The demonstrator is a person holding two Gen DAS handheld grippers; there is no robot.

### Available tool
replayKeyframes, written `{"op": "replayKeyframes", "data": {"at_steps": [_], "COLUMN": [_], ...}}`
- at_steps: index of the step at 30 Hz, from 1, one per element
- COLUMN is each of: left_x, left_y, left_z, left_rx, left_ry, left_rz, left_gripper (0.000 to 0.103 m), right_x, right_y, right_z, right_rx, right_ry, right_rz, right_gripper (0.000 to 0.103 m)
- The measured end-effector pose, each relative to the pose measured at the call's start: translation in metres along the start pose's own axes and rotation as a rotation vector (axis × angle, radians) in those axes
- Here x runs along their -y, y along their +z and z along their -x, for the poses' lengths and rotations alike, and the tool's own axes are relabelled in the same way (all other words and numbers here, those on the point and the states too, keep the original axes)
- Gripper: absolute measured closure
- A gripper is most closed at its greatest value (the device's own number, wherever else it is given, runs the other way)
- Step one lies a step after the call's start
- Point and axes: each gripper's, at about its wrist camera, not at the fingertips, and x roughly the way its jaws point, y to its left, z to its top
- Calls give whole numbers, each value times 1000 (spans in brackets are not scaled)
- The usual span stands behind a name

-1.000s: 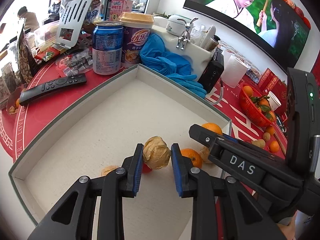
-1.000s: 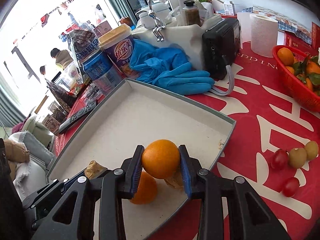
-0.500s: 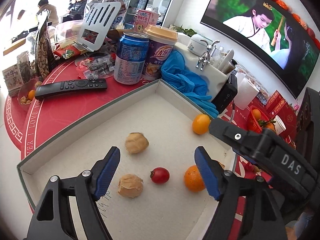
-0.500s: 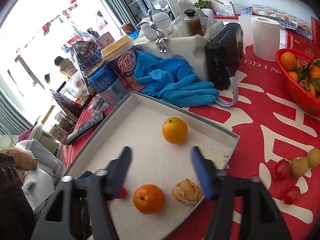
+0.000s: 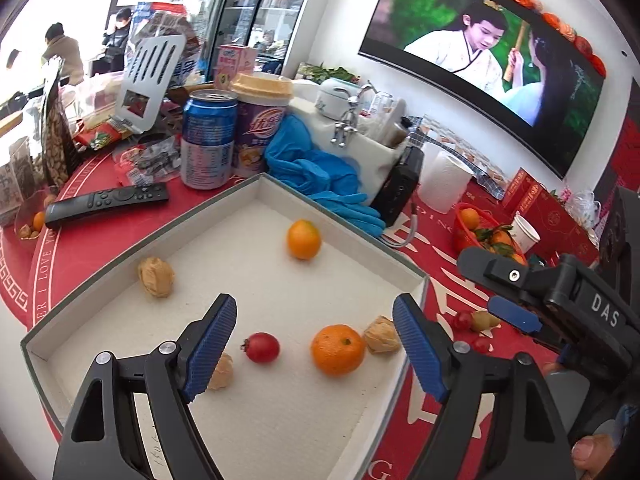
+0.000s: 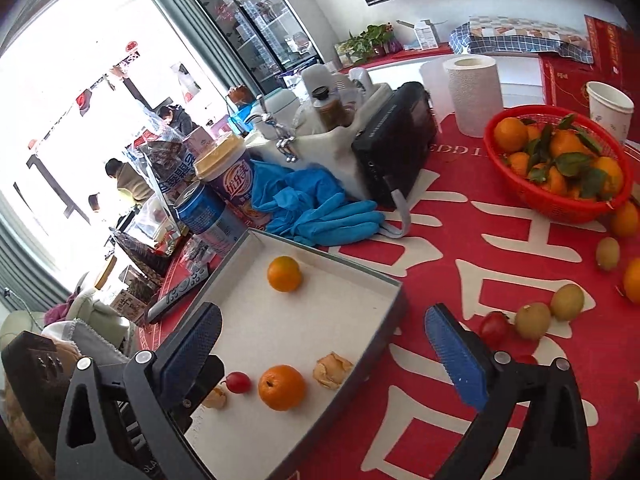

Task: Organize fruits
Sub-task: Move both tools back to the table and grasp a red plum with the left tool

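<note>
Left wrist view: my left gripper (image 5: pixel 314 340) is spreading its jaws over the white tray (image 5: pixel 120 264), nothing pinched; a glossy orange (image 5: pixel 338 350), cherry tomato (image 5: pixel 262 347) and papery husked fruit (image 5: pixel 156 277) lie inside.

Right wrist view: my right gripper (image 6: pixel 326 354) is widening too, empty, over the tray's edge (image 6: pixel 384 312); a smooth round orange (image 6: pixel 284 274) sits near the far wall.

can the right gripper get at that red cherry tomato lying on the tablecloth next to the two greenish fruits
Probably yes. The right gripper, jaws opening with nothing between them, hangs near the box's corner, and the cherry tomato lies on open cloth just beyond its right finger. Only the greenish fruit touching it crowds the grasp.
</note>
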Motion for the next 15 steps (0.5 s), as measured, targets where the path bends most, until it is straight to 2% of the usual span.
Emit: {"op": "replayKeyframes", "data": {"at_steps": [4,8,15], "left_x": [23,43,69], "left_y": [-7,-14,-29], "left_z": [0,-2,-6], "left_rx": [-11,-21,-48], "left_ry": [-58,-85,-137], "left_rz": [-62,-123,-198], "left_gripper": [20,20,20], "right_x": [26,62,127], "right_y": [-8,-20,-39], "right_z": [18,35,63], "right_rx": [-6,-24,-4], "right_ry": [-65,-148,-346], "right_rz": [-35,-97,-193], "right_gripper": [1,1,1]}}
